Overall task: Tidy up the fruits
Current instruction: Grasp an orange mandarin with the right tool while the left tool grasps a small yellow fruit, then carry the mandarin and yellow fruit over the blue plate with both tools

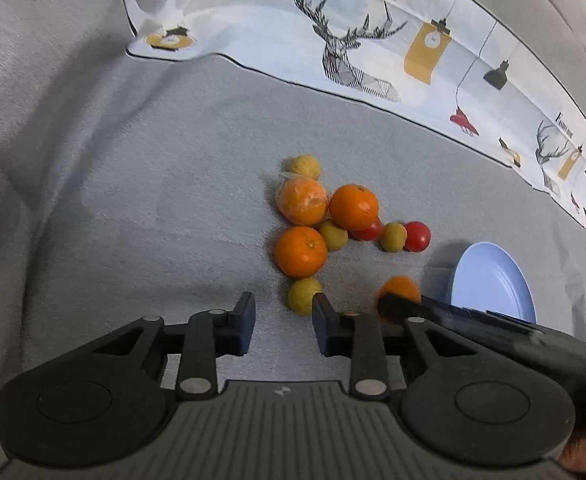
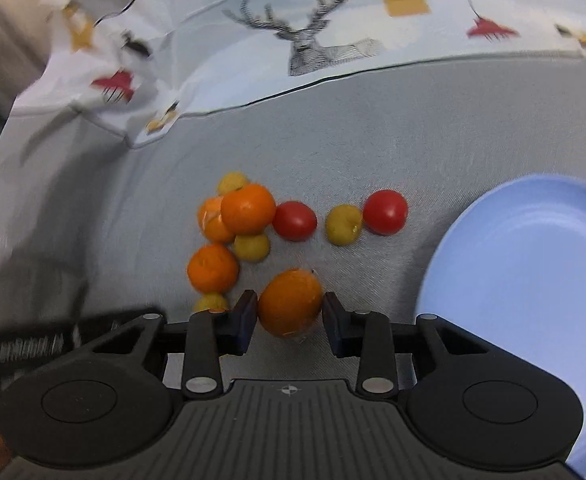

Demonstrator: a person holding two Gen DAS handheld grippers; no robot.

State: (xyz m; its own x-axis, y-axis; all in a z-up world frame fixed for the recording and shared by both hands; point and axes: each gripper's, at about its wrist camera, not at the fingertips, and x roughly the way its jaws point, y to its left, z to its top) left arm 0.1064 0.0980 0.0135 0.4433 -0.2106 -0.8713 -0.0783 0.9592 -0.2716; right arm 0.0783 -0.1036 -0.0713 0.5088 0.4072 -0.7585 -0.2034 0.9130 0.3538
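Note:
A pile of fruit lies on grey cloth: several oranges (image 1: 353,206), small yellow-green fruits (image 1: 303,295) and two red tomatoes (image 1: 417,236). A light blue plate (image 1: 493,284) lies to the right of it and shows large in the right wrist view (image 2: 533,280). My right gripper (image 2: 289,316) is shut on an orange (image 2: 289,302), at the near edge of the pile; this orange also shows in the left wrist view (image 1: 401,290). My left gripper (image 1: 283,320) is open and empty, just left of a yellow-green fruit.
A white cloth printed with deer and lamps (image 1: 353,52) lies folded along the far side. The grey cloth (image 1: 133,200) stretches out to the left of the fruit.

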